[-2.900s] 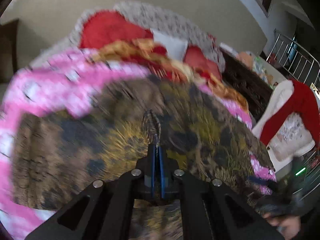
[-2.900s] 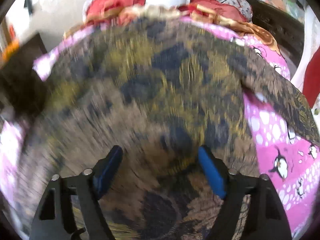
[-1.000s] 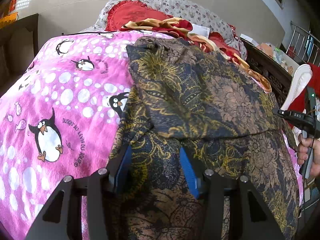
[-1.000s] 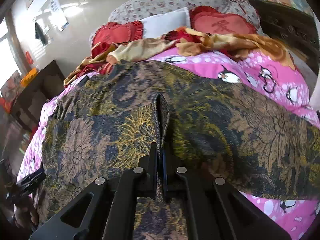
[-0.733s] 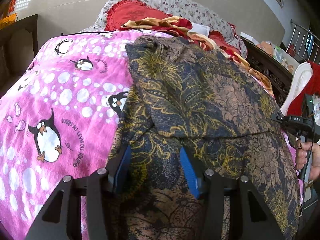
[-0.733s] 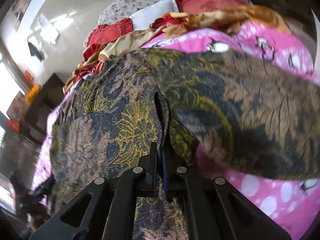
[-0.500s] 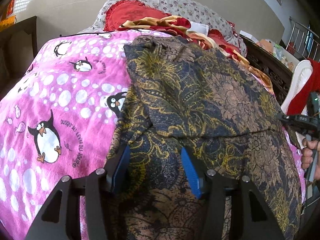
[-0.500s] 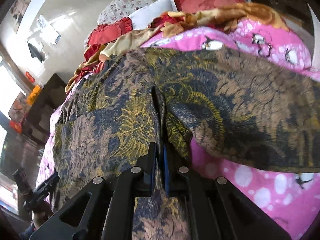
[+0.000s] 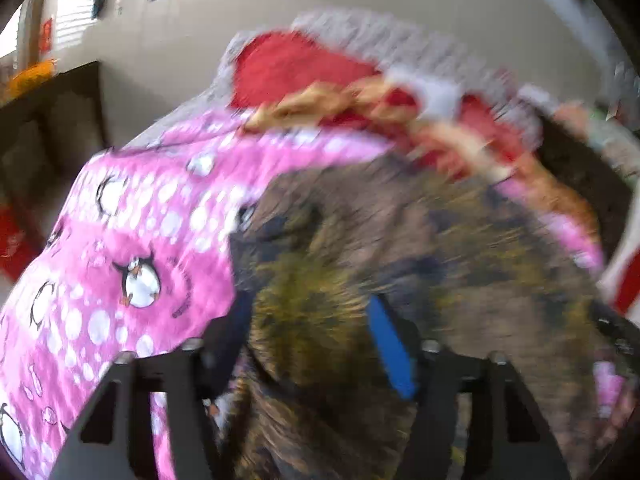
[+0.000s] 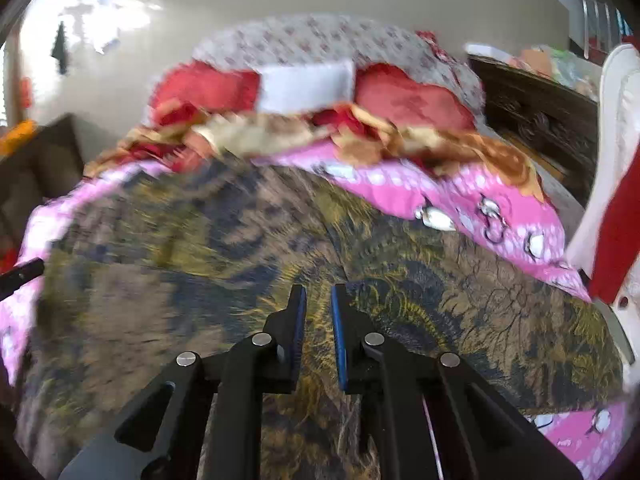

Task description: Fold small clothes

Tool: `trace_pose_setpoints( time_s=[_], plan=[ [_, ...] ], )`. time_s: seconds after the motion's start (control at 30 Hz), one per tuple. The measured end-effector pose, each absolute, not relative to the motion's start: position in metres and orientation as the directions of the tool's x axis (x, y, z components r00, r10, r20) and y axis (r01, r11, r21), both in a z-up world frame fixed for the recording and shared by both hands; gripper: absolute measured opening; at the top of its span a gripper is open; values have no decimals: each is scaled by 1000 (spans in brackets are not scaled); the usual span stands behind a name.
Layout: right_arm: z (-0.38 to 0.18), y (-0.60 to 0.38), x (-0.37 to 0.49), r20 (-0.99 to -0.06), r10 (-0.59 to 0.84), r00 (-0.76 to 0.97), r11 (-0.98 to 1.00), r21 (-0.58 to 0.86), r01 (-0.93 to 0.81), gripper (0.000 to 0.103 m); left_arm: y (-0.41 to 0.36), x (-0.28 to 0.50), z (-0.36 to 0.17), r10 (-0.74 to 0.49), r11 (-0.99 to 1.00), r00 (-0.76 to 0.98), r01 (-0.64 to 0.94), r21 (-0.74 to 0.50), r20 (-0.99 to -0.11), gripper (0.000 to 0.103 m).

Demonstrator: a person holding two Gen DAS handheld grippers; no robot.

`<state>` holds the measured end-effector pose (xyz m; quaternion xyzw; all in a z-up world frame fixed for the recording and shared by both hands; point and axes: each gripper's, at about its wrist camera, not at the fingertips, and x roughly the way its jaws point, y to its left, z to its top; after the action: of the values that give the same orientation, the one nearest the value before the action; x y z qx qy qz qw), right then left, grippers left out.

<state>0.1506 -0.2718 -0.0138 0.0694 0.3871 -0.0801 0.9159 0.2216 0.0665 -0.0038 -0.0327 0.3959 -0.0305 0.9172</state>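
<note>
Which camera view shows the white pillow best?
The right wrist view: the white pillow lies between two red cushions, whole and fairly sharp. In the left wrist view it is only a small blurred patch.

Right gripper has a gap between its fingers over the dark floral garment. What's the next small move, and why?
Probably lower the right gripper and shut it on a garment edge. Its jaws stand slightly apart with no fabric pinched, so nothing is held for the next fold. The left gripper is open too, with cloth bulging between its fingers; its view is blurred.
</note>
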Motion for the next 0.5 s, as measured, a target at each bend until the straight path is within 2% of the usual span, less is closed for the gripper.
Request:
trace_pose_setpoints(
  time_s=[0.03,0.07,0.17,0.23,0.33,0.43,0.5],
  plan=[
    [-27,-276,157,-751,-66,657,972,102,214,1,71,229,-20,-69,996,650,7,-85,-756,48],
    [-42,-280,161,-773,-48,632,967,122,223,1,74,231,-28,-56,997,651,0,-74,-757,51],
    [-57,-288,155,-738,-8,675,962,178,207,2,83,231,-34,-84,994,670,1,-113,-738,53],
    [-58,-292,156,-738,17,675,957,207,201,2,81,231,-34,-78,996,666,12,-94,-742,54],
    [-57,-300,153,-732,57,679,948,253,193,3,79,222,-20,-53,998,668,22,-51,-742,54],
    [-42,-296,146,-744,59,665,953,241,185,3,83,193,4,-94,995,709,54,-79,-699,54],
    [-24,-284,129,-713,77,697,956,250,150,4,76,170,16,-137,991,728,101,-93,-672,63]
  ],
)
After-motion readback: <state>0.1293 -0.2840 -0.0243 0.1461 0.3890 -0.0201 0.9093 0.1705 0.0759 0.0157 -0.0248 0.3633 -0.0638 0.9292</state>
